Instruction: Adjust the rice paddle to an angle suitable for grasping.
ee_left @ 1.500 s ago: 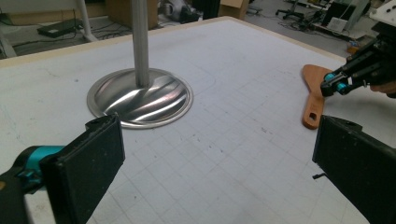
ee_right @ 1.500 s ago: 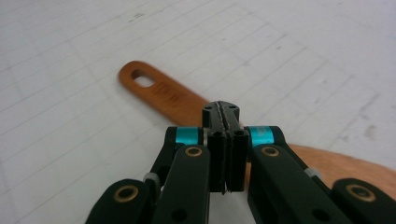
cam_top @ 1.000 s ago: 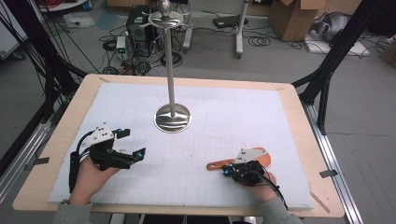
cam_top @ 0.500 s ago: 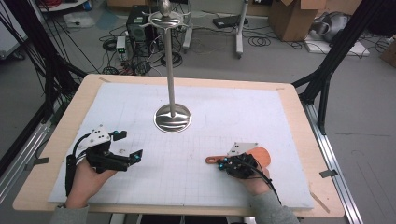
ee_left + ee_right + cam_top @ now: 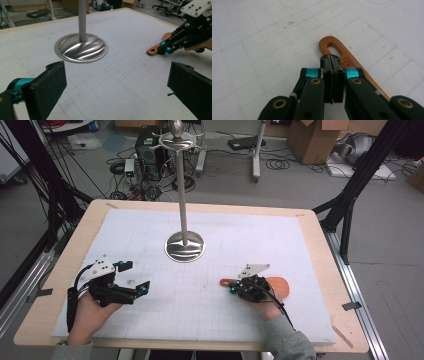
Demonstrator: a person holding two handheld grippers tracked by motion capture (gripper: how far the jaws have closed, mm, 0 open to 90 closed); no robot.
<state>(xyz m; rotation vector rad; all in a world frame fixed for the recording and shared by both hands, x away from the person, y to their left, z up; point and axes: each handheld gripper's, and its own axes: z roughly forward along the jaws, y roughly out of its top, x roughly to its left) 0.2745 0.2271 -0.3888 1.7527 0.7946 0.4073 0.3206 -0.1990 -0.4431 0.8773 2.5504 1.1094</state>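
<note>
A flat wooden spatula lies on the white gridded mat at the right, its slotted handle end pointing left. My right gripper is shut, and its tips rest on top of the handle just behind the slot. Nothing shows between its jaws. My left gripper hovers low over the mat at the left, open wide with nothing between its pads. From the left gripper view, the right gripper and the spatula are at the upper right.
A tall metal stand with a round shiny base rises from the mat's middle back. The white mat covers a wooden table. Cables, boxes and black frame legs lie beyond the table.
My right gripper has shifted a little forward and left along the spatula handle. The spatula and my left gripper have stayed roughly in place.
</note>
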